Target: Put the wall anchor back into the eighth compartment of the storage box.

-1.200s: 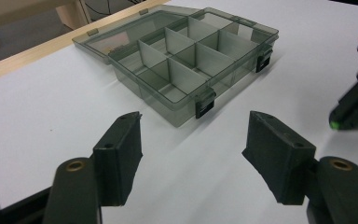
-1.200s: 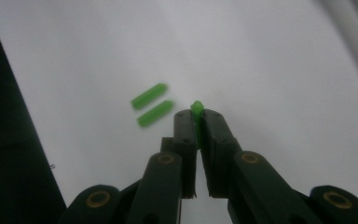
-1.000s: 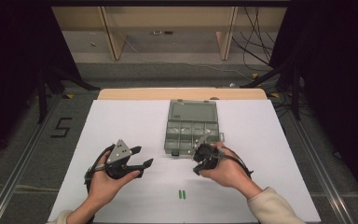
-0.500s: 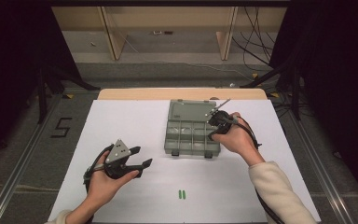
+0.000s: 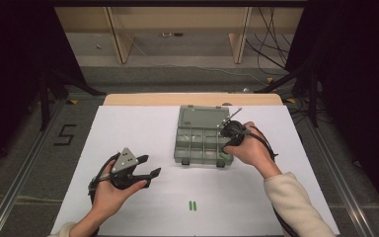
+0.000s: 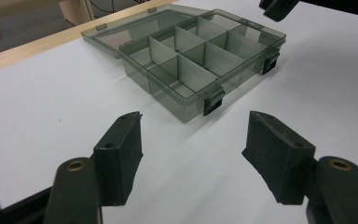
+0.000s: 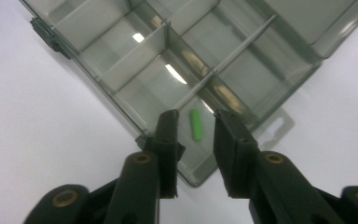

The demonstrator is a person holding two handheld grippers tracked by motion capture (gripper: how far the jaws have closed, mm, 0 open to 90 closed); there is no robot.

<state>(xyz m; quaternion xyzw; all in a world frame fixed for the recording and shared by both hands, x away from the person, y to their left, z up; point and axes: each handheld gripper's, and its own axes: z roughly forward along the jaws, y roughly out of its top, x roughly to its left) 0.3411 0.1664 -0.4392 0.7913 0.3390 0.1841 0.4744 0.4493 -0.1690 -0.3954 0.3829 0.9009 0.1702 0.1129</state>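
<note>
The right hand-held gripper (image 7: 193, 123), jaws just opening, hovers above a green stick (image 7: 196, 125) lying free in the organiser box (image 5: 201, 129)'s near-right compartment; the left hand-held gripper (image 5: 148, 168) gapes empty.

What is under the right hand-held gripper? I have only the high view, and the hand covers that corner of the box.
Observer: A small green piece lies on the floor of the compartment of the box nearest that gripper.
Operator: Is the gripper holding this piece?
Observer: No. The jaws of the right hand-held gripper have just been opening; the piece shows between them, and the pads are off it.
Operator: And is anything in the left one?
Observer: Nothing. The jaws of the left hand-held gripper stand wide apart over the bare white table top, facing the box's two dark latches.
</note>
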